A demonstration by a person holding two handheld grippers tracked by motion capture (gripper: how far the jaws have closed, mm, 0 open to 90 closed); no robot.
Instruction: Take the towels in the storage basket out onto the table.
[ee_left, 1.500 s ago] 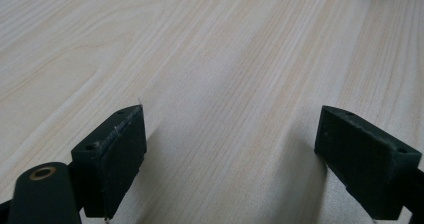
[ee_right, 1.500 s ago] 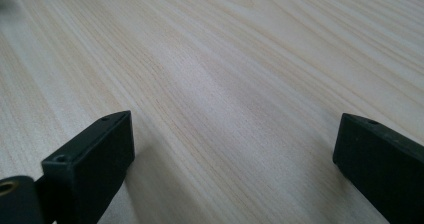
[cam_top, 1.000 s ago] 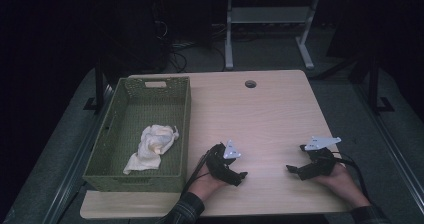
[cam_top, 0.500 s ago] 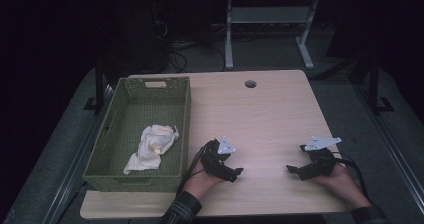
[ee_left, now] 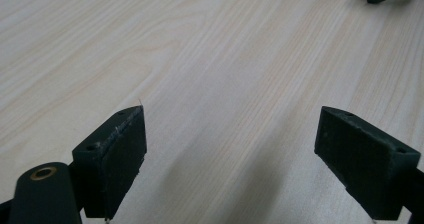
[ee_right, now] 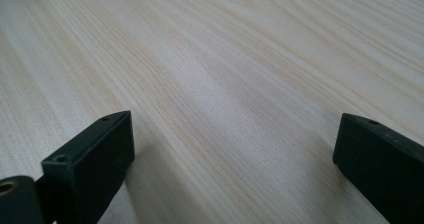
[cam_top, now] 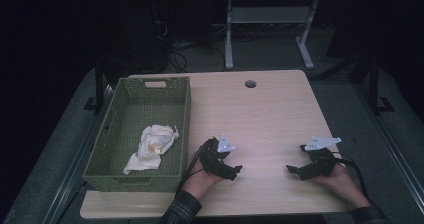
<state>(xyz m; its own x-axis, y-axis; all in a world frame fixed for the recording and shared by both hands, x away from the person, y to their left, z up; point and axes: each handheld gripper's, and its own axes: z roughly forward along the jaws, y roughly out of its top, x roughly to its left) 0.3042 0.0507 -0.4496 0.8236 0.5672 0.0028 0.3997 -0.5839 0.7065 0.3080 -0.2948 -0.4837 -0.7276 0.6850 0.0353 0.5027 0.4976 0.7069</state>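
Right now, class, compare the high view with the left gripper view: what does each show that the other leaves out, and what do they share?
The high view alone takes in the green basket with the crumpled white cloth lying in it, the table's cable hole, and both hands.

The left gripper view alone gives a close look between the left gripper jaws, which stand wide apart with nothing between them.

Both show the light wooden table and part of the right gripper, which sits at the top right corner of the left gripper view.
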